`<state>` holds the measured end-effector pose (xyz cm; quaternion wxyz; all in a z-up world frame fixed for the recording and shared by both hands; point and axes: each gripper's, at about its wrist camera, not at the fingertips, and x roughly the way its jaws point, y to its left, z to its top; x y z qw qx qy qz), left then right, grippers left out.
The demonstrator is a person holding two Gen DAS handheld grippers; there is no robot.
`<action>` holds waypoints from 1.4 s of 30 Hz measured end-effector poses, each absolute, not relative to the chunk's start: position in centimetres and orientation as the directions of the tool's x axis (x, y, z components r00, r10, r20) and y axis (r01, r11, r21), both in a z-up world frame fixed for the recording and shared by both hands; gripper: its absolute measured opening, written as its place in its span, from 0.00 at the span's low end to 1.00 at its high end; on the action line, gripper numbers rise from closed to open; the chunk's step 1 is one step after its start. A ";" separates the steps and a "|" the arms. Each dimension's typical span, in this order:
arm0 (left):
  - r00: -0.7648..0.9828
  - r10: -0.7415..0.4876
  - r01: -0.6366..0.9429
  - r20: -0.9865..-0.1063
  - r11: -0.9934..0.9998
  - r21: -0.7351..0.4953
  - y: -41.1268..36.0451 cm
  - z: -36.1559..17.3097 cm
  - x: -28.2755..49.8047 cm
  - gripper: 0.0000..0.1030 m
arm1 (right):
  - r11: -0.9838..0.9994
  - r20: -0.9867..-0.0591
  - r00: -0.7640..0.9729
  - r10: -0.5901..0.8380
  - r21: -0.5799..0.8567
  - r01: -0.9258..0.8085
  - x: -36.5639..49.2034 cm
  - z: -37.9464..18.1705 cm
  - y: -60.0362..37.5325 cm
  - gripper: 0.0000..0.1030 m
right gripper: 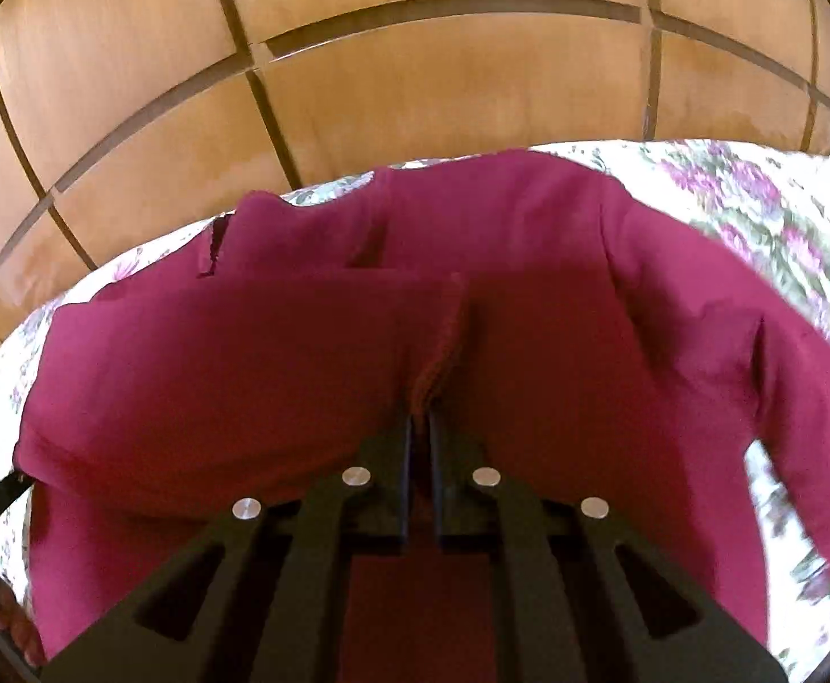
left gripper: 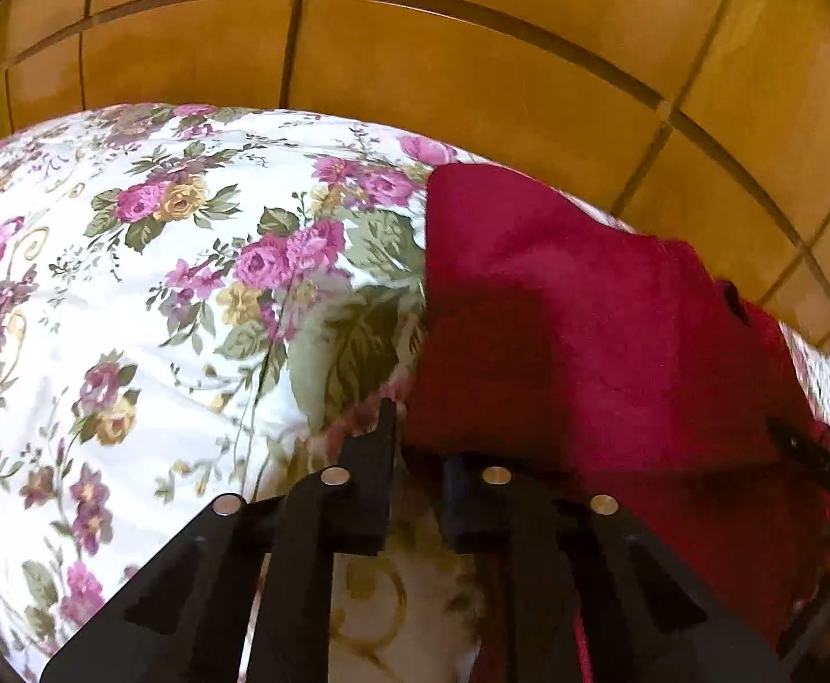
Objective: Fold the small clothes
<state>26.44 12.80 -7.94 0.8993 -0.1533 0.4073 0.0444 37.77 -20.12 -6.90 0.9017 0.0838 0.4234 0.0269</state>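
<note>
Right wrist view shows my right gripper [right gripper: 421,427] nearly closed, jaws pinching a ridge of the crimson garment [right gripper: 312,353], which spreads across the floral bedspread [right gripper: 767,199] in front of me. A folded flap with a straight edge lies to the left of the pinch, and a sleeve-like arm trails off to the right and near side. I judge the cloth's long axis to run left to right across this view, its far edge close to the wooden cupboard doors [right gripper: 415,97].

From the left wrist, my left gripper [left gripper: 415,432] sits at the garment's left border, jaws partly apart. Its right finger is buried under red fabric, so I cannot tell whether it grips anything. The cloth lies right of and beyond these tongs.

My judgement: the right hand has the firmer hold, so carrying that ridge leftward is the likely fold.
</note>
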 end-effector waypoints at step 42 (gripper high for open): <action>0.654 -0.016 -0.225 -0.756 0.950 -0.215 7.6 -8.5 30.0 0.96 | 0.869 -0.662 0.731 0.166 0.448 0.208 26.7 -4.4 -30.7 0.66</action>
